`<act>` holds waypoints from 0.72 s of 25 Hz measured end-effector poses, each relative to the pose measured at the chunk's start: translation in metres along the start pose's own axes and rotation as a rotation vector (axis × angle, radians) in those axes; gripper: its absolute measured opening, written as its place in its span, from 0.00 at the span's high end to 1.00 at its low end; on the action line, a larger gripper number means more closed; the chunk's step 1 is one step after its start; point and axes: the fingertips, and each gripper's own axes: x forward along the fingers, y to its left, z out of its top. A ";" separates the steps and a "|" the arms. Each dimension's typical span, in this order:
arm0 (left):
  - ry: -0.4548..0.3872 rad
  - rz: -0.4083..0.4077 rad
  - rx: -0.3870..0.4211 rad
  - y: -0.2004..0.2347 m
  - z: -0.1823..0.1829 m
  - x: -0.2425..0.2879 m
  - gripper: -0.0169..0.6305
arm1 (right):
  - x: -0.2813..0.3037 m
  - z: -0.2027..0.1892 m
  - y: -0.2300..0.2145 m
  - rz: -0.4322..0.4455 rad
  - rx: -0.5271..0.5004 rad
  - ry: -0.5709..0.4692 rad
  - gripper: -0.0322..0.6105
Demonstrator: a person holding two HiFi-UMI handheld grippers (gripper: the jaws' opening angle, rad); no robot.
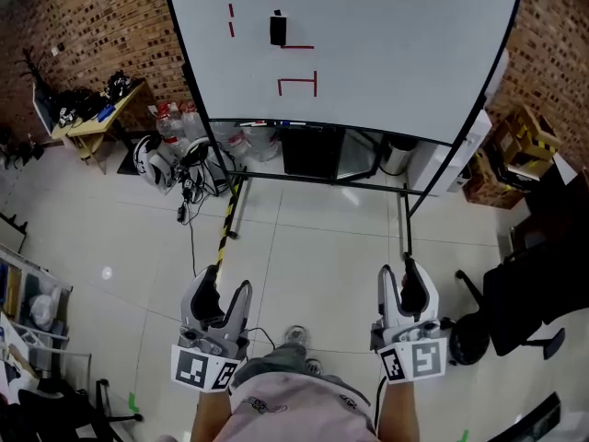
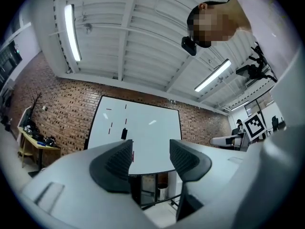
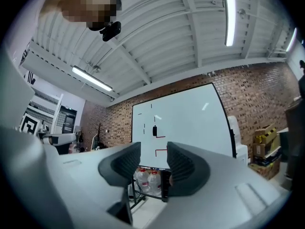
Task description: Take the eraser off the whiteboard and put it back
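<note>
A black eraser [image 1: 278, 30] sticks to the upper left part of the whiteboard [image 1: 396, 53], beside red marker lines. It also shows small and far off in the left gripper view [image 2: 124, 133] and the right gripper view [image 3: 155, 131]. My left gripper [image 1: 224, 293] is held low in front of the person, well short of the board, jaws close together with nothing between them [image 2: 151, 159]. My right gripper [image 1: 401, 279] is level with it to the right, jaws likewise close together and empty [image 3: 154, 163]. Both point toward the board.
The whiteboard stand's legs [image 1: 405, 219] reach onto the tiled floor. A yellow-black striped bar [image 1: 225, 224] and cables lie at the left. Water bottles [image 1: 175, 122], a helmet [image 1: 152, 159] and a cluttered table [image 1: 101, 118] are left; a black office chair [image 1: 534, 293] and boxes [image 1: 520, 145] right.
</note>
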 end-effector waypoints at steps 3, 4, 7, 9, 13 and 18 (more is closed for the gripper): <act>-0.023 -0.009 -0.001 0.018 -0.007 0.028 0.62 | 0.034 -0.005 -0.001 0.002 -0.019 -0.006 0.69; -0.024 -0.015 0.008 0.023 -0.010 0.040 0.62 | 0.046 -0.005 -0.002 0.000 -0.027 -0.008 0.69; -0.026 -0.066 0.041 0.029 -0.013 0.078 0.62 | 0.077 0.002 -0.007 -0.006 -0.045 -0.023 0.69; -0.041 -0.101 0.023 0.033 -0.015 0.101 0.62 | 0.093 0.001 -0.013 -0.023 -0.058 -0.024 0.69; -0.036 -0.117 0.002 0.044 -0.024 0.142 0.62 | 0.122 -0.009 -0.028 -0.042 -0.056 -0.005 0.69; -0.024 -0.108 -0.034 0.040 -0.038 0.178 0.62 | 0.149 -0.014 -0.057 -0.032 -0.043 0.001 0.69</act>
